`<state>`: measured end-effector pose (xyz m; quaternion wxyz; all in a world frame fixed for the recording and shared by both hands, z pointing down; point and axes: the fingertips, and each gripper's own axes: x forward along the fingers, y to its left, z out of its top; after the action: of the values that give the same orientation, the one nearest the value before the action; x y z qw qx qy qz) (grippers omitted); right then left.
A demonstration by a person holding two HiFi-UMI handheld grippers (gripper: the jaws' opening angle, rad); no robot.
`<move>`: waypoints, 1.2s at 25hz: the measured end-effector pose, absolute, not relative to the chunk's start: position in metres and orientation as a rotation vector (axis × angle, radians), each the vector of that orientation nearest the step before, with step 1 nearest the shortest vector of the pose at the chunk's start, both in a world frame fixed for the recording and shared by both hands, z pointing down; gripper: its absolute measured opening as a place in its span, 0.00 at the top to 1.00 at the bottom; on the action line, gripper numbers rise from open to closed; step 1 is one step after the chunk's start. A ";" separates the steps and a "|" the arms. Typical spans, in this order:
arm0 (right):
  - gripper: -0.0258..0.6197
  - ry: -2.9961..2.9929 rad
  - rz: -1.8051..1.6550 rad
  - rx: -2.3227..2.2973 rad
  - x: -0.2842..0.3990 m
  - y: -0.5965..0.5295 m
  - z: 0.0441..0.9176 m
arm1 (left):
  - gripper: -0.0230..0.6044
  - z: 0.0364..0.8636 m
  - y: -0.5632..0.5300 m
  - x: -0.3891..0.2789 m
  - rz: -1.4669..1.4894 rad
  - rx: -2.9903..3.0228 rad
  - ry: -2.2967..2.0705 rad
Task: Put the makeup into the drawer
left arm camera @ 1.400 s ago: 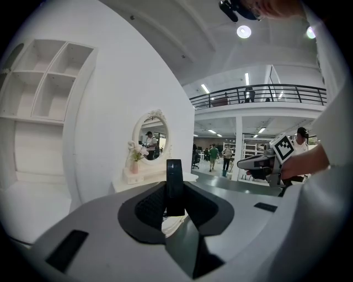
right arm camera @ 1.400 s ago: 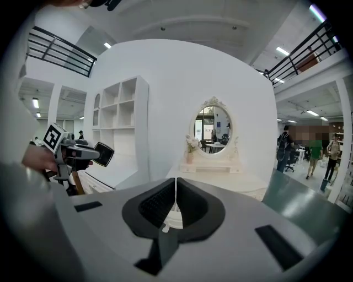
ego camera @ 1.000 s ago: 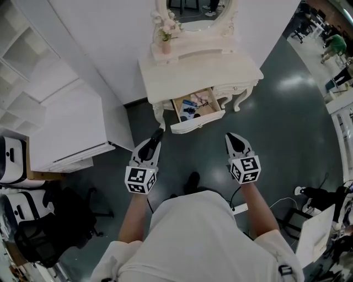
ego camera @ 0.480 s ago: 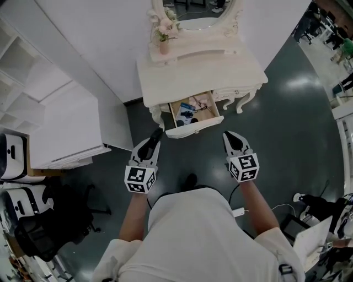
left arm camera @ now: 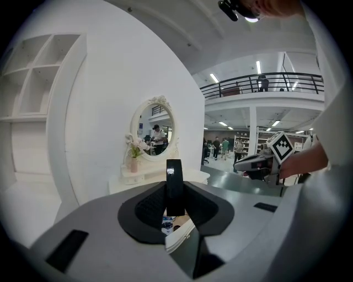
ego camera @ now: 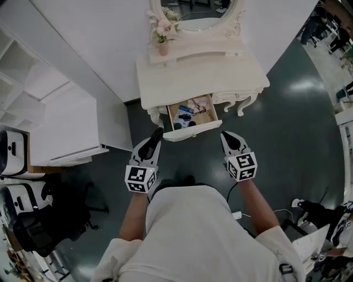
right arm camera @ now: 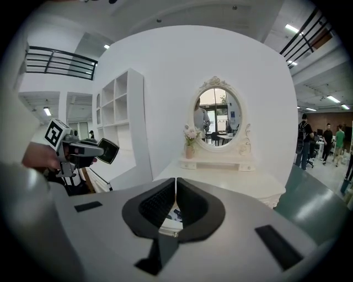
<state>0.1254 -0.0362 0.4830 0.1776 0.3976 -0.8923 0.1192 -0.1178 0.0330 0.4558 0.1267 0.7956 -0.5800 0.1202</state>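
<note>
A cream vanity table [ego camera: 198, 71] has its drawer [ego camera: 193, 130] pulled open, with several makeup items inside, one of them blue [ego camera: 185, 109]. My left gripper [ego camera: 156, 134] hovers just short of the drawer's left front corner, shut on a flat black makeup compact [left arm camera: 174, 182]. That compact [right arm camera: 108, 151] also shows in the right gripper view, standing on edge between the jaws. My right gripper [ego camera: 225, 136] hangs off the drawer's right front corner, shut with nothing between its jaws [right arm camera: 175, 201]. Below the jaws of both grippers the drawer front [left arm camera: 179, 236] is visible.
An oval mirror [ego camera: 197, 10] and a pink flower vase [ego camera: 164, 45] stand at the back of the vanity. A white shelf unit [ego camera: 60, 126] is at the left, a black office chair [ego camera: 38, 231] behind it. Cables [ego camera: 309, 208] lie on the dark floor at right.
Both grippers have come nearer to the open drawer, and the gap to its front has shrunk. The black compact stays held in the left gripper; the right stays shut.
</note>
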 end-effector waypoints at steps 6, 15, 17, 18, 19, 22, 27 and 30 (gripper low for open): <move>0.91 -2.513 0.354 1.107 0.125 -0.044 0.489 | 0.80 0.455 0.024 -0.115 0.347 2.309 -1.691; 0.91 -2.482 0.370 1.131 0.118 -0.064 0.494 | 0.80 0.465 -0.001 -0.125 0.342 2.305 -1.652; 0.91 -2.471 0.375 1.143 0.116 -0.071 0.495 | 0.80 0.466 -0.011 -0.128 0.340 2.317 -1.638; 0.91 -2.467 0.375 1.148 0.115 -0.075 0.496 | 0.80 0.466 -0.018 -0.129 0.338 2.323 -1.631; 0.91 -2.461 0.377 1.153 0.113 -0.079 0.496 | 0.80 0.467 -0.024 -0.131 0.337 2.327 -1.622; 0.91 -2.438 0.394 1.167 0.109 -0.088 0.501 | 0.80 0.474 -0.039 -0.135 0.344 2.334 -1.585; 0.91 -2.405 0.417 1.197 0.095 -0.105 0.507 | 0.80 0.484 -0.066 -0.145 0.362 2.353 -1.519; 0.91 -2.382 0.422 1.212 0.086 -0.116 0.509 | 0.80 0.492 -0.085 -0.148 0.369 2.366 -1.469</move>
<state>0.0863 -0.1159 0.5089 0.2164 0.4373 -0.8595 0.1524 -0.1480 -0.0847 0.4920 0.1656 0.8305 -0.5158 0.1294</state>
